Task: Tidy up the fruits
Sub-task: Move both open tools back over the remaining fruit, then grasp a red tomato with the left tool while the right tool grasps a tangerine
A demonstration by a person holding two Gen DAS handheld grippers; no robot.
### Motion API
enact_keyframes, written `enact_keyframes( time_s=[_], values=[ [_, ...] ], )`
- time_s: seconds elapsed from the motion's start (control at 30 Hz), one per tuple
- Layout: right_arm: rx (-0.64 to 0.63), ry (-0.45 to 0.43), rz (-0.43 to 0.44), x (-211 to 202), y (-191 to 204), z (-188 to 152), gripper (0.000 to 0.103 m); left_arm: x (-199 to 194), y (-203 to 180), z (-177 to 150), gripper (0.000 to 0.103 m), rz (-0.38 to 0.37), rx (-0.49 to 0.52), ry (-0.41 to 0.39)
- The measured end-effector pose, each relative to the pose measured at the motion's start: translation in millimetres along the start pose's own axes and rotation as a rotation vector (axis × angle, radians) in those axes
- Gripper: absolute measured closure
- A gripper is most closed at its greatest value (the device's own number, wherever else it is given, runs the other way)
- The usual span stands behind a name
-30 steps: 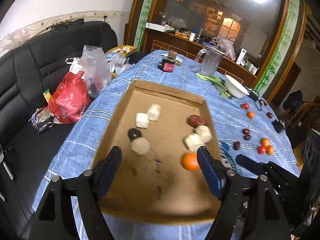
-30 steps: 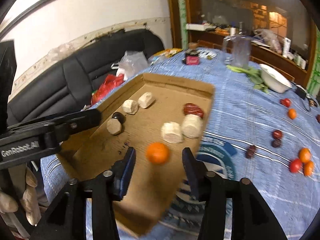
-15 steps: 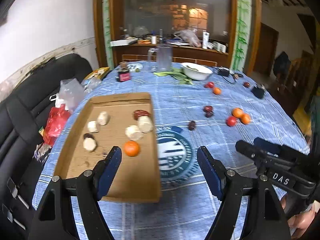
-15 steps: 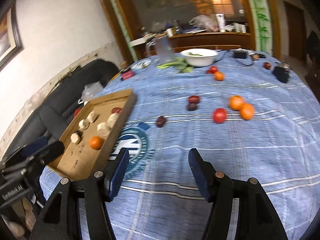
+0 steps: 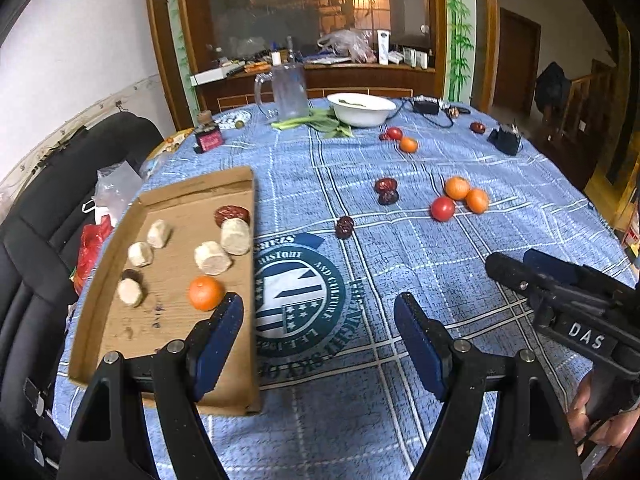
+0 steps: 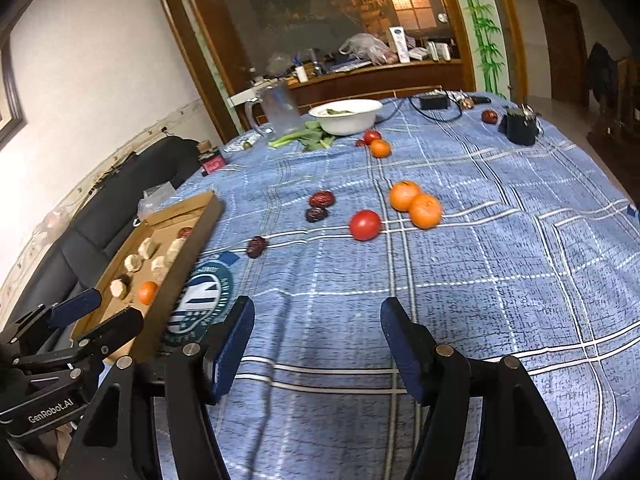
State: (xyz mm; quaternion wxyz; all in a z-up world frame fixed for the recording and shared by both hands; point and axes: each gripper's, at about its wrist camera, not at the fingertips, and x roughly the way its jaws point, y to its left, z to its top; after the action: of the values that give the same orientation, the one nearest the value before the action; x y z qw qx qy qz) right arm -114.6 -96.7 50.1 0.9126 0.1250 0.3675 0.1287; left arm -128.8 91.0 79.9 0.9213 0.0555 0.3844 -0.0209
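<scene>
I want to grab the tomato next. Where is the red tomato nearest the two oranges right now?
In the right wrist view the red tomato lies mid-table on the blue cloth, just left of the two touching oranges and right of the dark dates.

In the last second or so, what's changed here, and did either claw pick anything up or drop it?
Both views swung from the cardboard tray toward the loose fruit on the tablecloth. The right gripper left the orange in the tray; its jaws are opening, empty. The left gripper stayed open and empty. Nothing on the table shifted.
</scene>
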Motion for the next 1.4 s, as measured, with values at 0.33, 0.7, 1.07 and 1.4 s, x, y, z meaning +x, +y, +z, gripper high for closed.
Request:
enact_keyframes(
  time_s=[0.33, 0.7, 1.07, 1.4],
  values=[
    [0.074, 0.048, 0.007, 22.9, -29.8, 12.8, 0.033, 37.1, -12.4, 9.2, 0.026, 0.027, 0.037, 0.035],
    [0.107, 0.081, -0.002, 40.3, -48.2, 27.4, 0.033, 64.0, -19.6, 22.7, 0.026, 0.028, 0.06, 0.046],
    [0.102, 0.13, -0.082, 47.4, -80.9, 63.2, 0.033, 95.9, -13.5, 45.6, 0.026, -0.084, -0.011, 0.113],
    [0.026, 0.09, -0.168, 70.8, -88.7, 91.3, 0.033, 120.9, -50.2, 65.1, 0.026, -0.224, 0.012, 0.121]
  ],
)
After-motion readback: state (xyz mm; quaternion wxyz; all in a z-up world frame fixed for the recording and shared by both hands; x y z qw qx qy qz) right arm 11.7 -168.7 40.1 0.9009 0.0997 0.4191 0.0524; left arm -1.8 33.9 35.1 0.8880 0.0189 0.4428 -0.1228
